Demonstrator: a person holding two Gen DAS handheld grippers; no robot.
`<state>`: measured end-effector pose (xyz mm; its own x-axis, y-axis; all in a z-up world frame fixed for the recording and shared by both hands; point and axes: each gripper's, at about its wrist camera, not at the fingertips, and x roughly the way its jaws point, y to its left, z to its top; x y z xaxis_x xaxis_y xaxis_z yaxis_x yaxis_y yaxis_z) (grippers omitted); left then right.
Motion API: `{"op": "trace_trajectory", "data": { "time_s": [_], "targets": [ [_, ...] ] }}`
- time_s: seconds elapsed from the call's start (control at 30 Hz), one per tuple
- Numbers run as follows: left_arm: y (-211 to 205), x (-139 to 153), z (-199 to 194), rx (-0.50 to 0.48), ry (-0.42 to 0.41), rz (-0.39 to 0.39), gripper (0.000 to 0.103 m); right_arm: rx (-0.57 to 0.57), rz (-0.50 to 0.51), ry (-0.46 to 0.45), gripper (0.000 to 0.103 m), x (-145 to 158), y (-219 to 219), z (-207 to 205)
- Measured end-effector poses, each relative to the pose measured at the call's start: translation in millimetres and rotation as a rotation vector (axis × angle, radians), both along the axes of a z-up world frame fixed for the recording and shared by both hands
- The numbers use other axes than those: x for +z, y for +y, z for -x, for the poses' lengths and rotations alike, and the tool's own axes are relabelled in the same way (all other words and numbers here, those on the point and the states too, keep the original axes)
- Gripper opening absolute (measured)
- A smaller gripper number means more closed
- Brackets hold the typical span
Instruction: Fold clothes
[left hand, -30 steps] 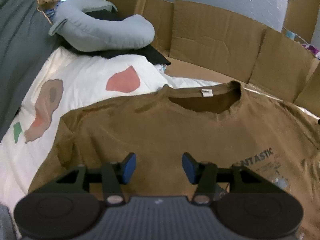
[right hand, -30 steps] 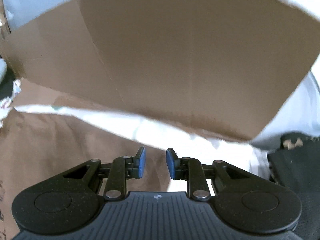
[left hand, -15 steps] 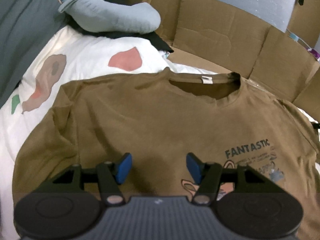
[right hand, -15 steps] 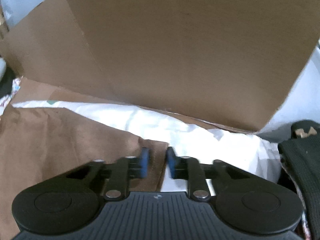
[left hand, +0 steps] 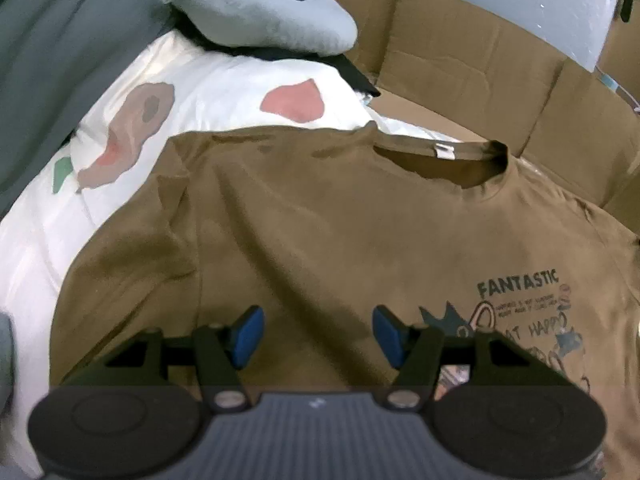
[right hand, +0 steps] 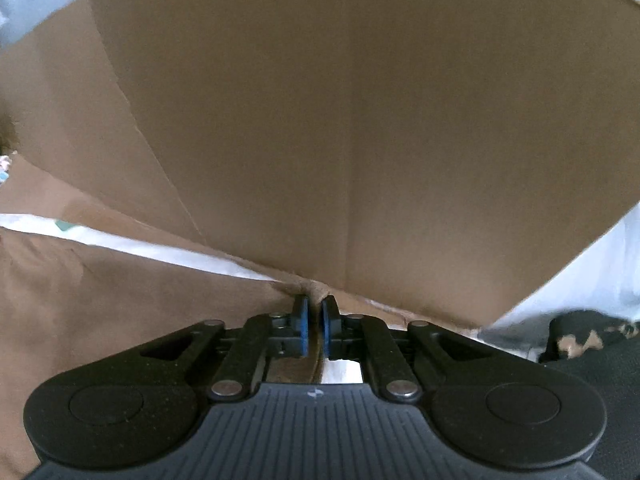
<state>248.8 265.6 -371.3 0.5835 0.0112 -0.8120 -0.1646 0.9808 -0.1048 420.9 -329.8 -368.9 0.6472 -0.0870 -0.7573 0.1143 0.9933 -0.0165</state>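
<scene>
A brown T-shirt (left hand: 340,220) with a "FANTASTIC" print lies front-up on the white bed sheet, collar toward the cardboard. My left gripper (left hand: 316,328) hovers over its chest, open, with nothing between its blue pads. In the right wrist view the same T-shirt (right hand: 100,300) fills the lower left. My right gripper (right hand: 315,312) pinches a corner of its edge. A fold of brown cloth sits between the nearly closed pads, whose jaws are opening slightly.
Cardboard walls (left hand: 460,64) (right hand: 320,120) stand close behind the shirt. A grey curved pillow (left hand: 260,20) lies at the back left on the printed white sheet (left hand: 224,92). Grey-green fabric (left hand: 52,60) borders the left. Dark clothing (right hand: 592,352) lies at the right.
The left gripper has drifted across the shirt, bringing more of the print into view, and its jaws have widened a little. The right gripper has closed onto the shirt's edge.
</scene>
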Motion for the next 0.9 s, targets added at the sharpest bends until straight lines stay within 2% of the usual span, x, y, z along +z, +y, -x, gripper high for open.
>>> {"op": "trace_trajectory", "data": {
  "time_s": [0.1, 0.2, 0.33, 0.57, 0.63, 0.67, 0.77, 0.9],
  "targets": [
    [2, 0, 6, 0.026, 0.007, 0.018, 0.066, -0.032, -0.031, -0.003, 0.021, 3, -3, 6],
    [2, 0, 13, 0.073, 0.009, 0.050, 0.066, -0.015, -0.044, -0.015, 0.030, 14, -1, 19],
    [-2, 1, 23, 0.100, 0.009, 0.066, 0.067, -0.038, -0.120, 0.005, 0.030, 22, -3, 38],
    [3, -1, 50, 0.146, 0.026, 0.083, 0.067, 0.000, -0.177, 0.087, 0.031, 19, 4, 87],
    [6, -1, 57, 0.165, 0.028, 0.077, 0.067, -0.005, -0.204, 0.101, 0.033, 19, 5, 101],
    [8, 0, 60, 0.172, 0.028, 0.073, 0.067, -0.011, -0.219, 0.109, 0.037, 17, 5, 105],
    [13, 4, 66, 0.177, 0.024, 0.041, 0.067, -0.016, -0.245, 0.140, 0.038, 8, 8, 114],
    [25, 15, 71, 0.187, -0.004, -0.023, 0.067, 0.001, -0.213, 0.187, 0.038, -11, 16, 119]
  ]
}}
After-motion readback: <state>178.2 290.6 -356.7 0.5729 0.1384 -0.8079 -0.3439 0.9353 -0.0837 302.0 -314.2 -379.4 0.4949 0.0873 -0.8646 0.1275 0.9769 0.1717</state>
